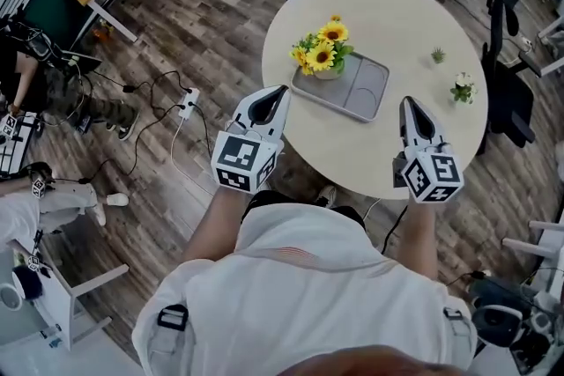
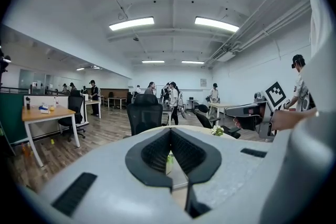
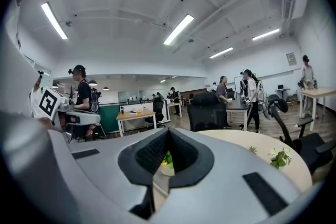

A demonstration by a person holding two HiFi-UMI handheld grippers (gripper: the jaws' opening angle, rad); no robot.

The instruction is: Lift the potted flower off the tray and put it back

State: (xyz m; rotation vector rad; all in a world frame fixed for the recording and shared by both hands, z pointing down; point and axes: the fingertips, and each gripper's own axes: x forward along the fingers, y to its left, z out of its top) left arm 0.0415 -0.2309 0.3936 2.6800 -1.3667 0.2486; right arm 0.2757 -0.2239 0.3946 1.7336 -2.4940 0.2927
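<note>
Fingers pressed together and empty on both, the left gripper [image 1: 278, 92] hovers nearer the potted sunflower [image 1: 324, 57], which stands upright on the grey tray's [image 1: 366, 88] left end, ahead and slightly right of its fingers, while the right gripper [image 1: 409, 106] hangs farther off over the desk [image 1: 397, 13].

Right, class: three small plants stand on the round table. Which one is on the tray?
The yellow-flowered pot, at the tray's left end; the tiny green plant and the white-flowered one stand on bare table.

Left tool [image 1: 282, 90] and right tool [image 1: 408, 101]: held out side by side, well apart, pointing nearly level, jaws closed together, nothing gripped.
</note>
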